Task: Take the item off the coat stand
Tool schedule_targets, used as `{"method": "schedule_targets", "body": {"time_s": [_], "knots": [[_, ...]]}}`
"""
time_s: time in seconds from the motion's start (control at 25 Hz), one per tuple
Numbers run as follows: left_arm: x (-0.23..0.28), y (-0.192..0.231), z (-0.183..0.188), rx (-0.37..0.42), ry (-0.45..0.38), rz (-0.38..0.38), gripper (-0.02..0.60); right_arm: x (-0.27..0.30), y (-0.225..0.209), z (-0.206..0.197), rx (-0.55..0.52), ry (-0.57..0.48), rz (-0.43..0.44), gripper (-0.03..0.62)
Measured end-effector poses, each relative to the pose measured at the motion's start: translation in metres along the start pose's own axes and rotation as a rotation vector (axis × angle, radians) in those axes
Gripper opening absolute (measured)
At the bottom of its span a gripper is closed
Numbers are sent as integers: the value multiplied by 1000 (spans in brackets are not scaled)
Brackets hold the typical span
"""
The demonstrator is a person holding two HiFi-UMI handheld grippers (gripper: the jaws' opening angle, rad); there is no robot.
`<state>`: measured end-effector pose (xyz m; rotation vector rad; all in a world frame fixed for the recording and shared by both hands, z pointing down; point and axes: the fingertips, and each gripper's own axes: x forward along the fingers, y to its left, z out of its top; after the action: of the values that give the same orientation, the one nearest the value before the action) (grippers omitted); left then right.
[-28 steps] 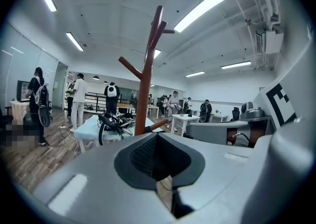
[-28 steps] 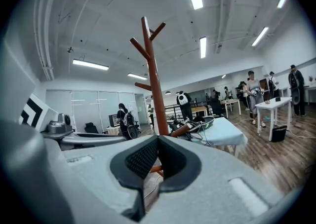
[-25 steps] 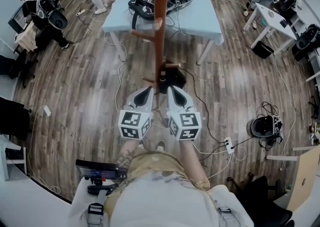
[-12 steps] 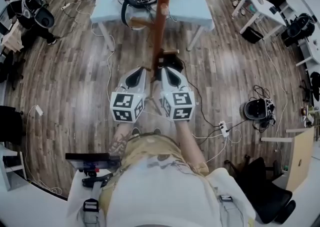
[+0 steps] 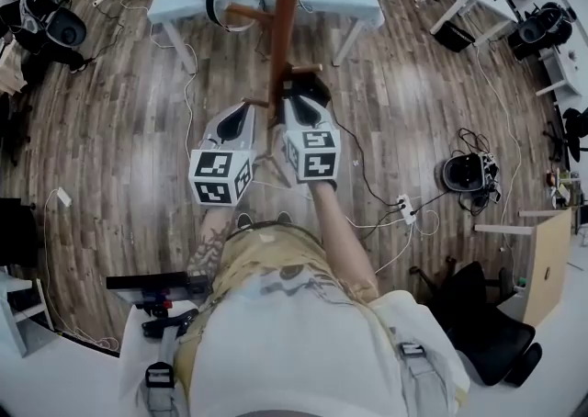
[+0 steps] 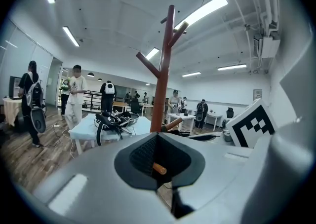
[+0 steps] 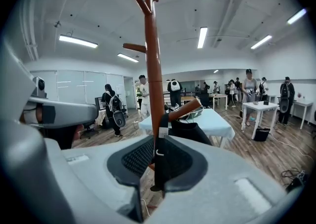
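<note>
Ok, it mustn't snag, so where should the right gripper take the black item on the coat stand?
Take its black strap just below the white tag, coming from the person's side. It hangs straight down off the upward-slanting peg, between the right gripper's jaws, which have just been opening; lifting along the peg should free it.

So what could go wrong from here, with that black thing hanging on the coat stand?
1. The right tool has just been opening its jaws. The black strap stands between them, apparently not pinched, so it may slip out.
2. The black item hangs on an upward-slanting peg. Pulling it sideways rather than up could snag it and perhaps tip the coat stand.
</note>
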<state>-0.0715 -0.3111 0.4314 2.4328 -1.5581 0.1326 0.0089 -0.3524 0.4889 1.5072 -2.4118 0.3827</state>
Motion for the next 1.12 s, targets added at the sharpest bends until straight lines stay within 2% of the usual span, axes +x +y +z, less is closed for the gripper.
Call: {"method": "schedule_targets", "body": {"time_s": [0.2,0.44,0.64,0.8,0.96,1.12], "knots": [[7,7,-13,-15,29,-3,0,24,-5,-1,-26,31,-29,92],[6,13,-13,-23,26,6,0,41,-3,-3,-65,84,-81,143],[7,21,-10,-30,24,15,0,55,-5,-3,-92,115,-135,142],[7,23,-9,-33,20,18,0,58,-8,-4,-102,118,-147,107],[6,25,-9,-36,14,21,0,45,-11,-5,-83,85,-149,91],[8,22,-7,-36,11,14,0,20,-18,10,-89,12,-186,86]]}}
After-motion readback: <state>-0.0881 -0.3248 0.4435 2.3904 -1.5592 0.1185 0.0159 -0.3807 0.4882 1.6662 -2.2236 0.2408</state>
